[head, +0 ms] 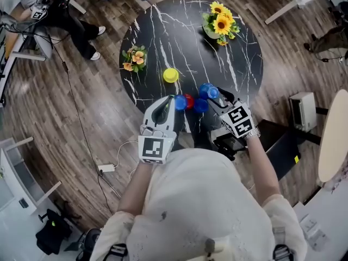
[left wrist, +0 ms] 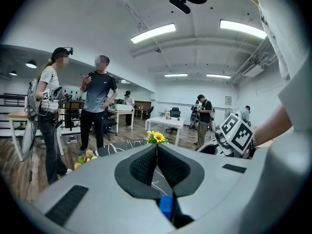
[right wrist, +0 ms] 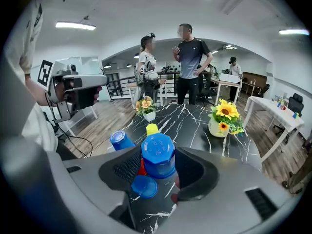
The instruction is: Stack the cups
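Observation:
On the black marble table [head: 163,42] a yellow cup [head: 171,75] stands alone. Nearer me sit a blue cup [head: 181,102], a red cup [head: 188,100] and a second blue cup [head: 201,106]. My right gripper [head: 215,94] is shut on a third blue cup [right wrist: 158,155], upside down and held just above the second blue cup [right wrist: 145,186]. In the right gripper view the red cup [right wrist: 141,168] and the yellow cup [right wrist: 152,128] show behind it. My left gripper [left wrist: 157,147] is shut with nothing between its jaws, its tip beside the left blue cup [left wrist: 165,206].
A sunflower pot [head: 219,22] stands at the table's far right and a small flower pot [head: 134,58] at its far left. Two people [right wrist: 183,57] stand beyond the table. A cable and power strip [head: 107,168] lie on the wooden floor to the left.

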Available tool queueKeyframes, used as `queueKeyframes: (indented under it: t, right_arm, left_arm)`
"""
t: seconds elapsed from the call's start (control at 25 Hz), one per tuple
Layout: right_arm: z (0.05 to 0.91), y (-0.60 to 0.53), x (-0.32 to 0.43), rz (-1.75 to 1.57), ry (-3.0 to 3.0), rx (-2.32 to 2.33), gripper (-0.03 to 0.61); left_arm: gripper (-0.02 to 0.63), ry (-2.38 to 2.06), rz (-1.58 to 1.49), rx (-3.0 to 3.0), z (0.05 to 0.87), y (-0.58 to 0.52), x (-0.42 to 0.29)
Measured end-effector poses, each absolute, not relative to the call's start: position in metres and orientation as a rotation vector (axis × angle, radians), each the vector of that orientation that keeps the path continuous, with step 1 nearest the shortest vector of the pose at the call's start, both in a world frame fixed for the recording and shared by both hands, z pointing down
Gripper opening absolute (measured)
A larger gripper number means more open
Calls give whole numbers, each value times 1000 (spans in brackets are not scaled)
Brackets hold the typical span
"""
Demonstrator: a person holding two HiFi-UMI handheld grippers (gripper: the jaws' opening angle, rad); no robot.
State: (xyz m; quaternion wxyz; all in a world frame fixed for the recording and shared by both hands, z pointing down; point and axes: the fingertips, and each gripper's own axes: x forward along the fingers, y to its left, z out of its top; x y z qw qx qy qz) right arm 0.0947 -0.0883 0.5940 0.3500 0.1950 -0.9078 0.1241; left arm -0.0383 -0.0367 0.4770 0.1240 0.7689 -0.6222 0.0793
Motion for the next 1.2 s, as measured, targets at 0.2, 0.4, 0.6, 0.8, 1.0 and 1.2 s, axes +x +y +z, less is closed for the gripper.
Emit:
queueKeyframes:
  t: [0.2,0.4,0.6,0.8,1.0,1.2]
  right_arm:
    - [605,-78,88,329,-2338,440,225]
    - [617,-68,81,309,-2320,375,225]
    - [625,-59,75,295,-2304,330,225]
    - [629,-51,69,289,-2306,280,225]
    - [634,-41,66,270,-2297,230,227]
    - [639,-34,65,254,-2283,203,227]
  left_arm:
    - [23,-1816,232,2221,484,-35,-43]
    - [23,-1821,233,2207,490,-34,-46]
    - [23,-1814,228,2189,495,-33,-49]
    - [23,-1818,225,2183,499,-32,-53]
    - [23,-1823,233,2171,504,-28,-57]
    - [22,-1821,234,2170,505,-27,-58]
